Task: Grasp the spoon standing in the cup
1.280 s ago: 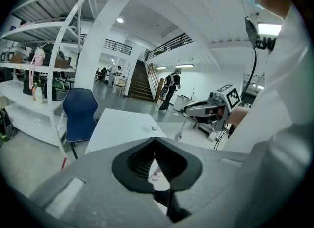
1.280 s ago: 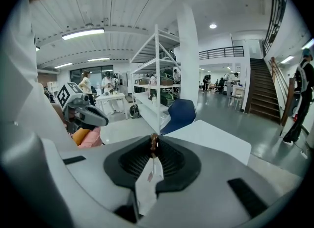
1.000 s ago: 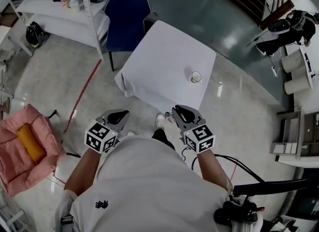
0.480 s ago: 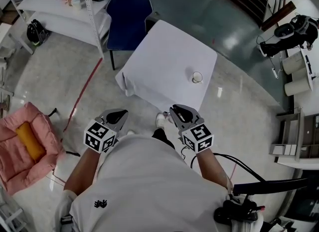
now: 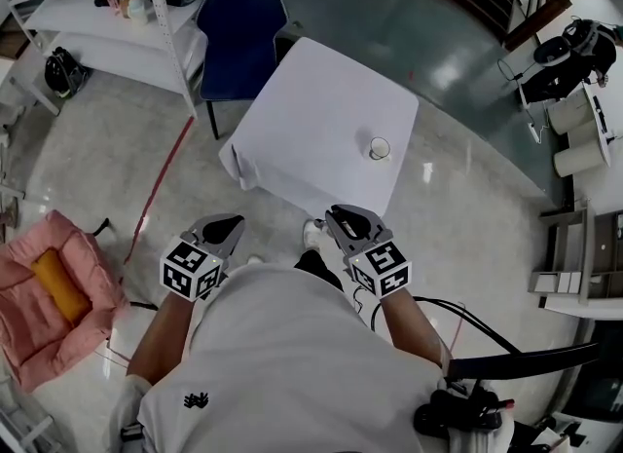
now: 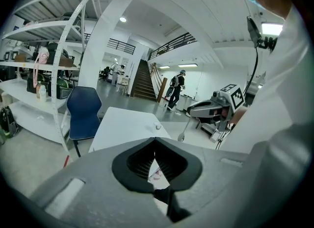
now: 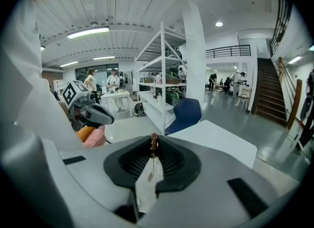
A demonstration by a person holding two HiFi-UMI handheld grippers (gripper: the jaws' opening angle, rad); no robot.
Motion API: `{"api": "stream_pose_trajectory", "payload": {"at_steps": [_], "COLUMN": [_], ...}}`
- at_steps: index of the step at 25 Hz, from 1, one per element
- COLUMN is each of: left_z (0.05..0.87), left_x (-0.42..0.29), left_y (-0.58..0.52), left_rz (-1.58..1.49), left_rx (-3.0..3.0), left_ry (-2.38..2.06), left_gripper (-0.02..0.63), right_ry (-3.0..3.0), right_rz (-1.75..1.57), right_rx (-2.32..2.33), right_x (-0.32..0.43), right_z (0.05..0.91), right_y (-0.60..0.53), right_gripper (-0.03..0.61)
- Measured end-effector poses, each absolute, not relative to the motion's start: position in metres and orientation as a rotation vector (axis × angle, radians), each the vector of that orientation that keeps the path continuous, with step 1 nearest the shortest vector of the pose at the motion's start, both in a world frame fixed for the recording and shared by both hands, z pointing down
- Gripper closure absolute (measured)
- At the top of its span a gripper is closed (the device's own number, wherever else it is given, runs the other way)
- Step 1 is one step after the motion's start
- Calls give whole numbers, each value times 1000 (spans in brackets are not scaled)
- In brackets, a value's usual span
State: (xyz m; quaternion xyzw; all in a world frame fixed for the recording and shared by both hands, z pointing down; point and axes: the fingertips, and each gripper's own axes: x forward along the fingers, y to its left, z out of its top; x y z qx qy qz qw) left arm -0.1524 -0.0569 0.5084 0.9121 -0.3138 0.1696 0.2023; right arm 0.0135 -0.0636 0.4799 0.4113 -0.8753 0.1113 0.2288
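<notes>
Barely moved: right hand-held gripper (image 5: 333,214) pinches hanging spoon (image 7: 153,143); left hand-held gripper (image 5: 234,221) closed, empty. Cup (image 5: 380,149) ahead on bench (image 5: 311,120), nearer right.

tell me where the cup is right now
In the head view the cup stands on the white table, near its right edge, ahead of the right gripper.

right gripper (image 7: 153,139) pinches spoon (image 7: 153,145) handle; bowl hangs below; white table (image 7: 216,136) beyond

Bright ceiling lights (image 7: 88,32), glare on glossy floor (image 5: 446,73), fisheye-warped edges.
</notes>
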Motion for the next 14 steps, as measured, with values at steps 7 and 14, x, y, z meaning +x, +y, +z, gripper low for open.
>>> {"api": "stream_pose_trajectory", "payload": {"at_steps": [7,14], "left_z": [512,515], "left_x": [-140,-115], "left_y": [-65,-87], "left_rz": [494,498], "left_rx": [2534,2534], "left_ry": [-862,-847], "left_gripper": [601,601], "right_ry": [-2406,-2402], "right_rz": [322,331], "right_rx": [1146,1151], "right_x": [27,49], "right_z": [483,488], "right_y": [-74,-95], "right_gripper": [525,525]}}
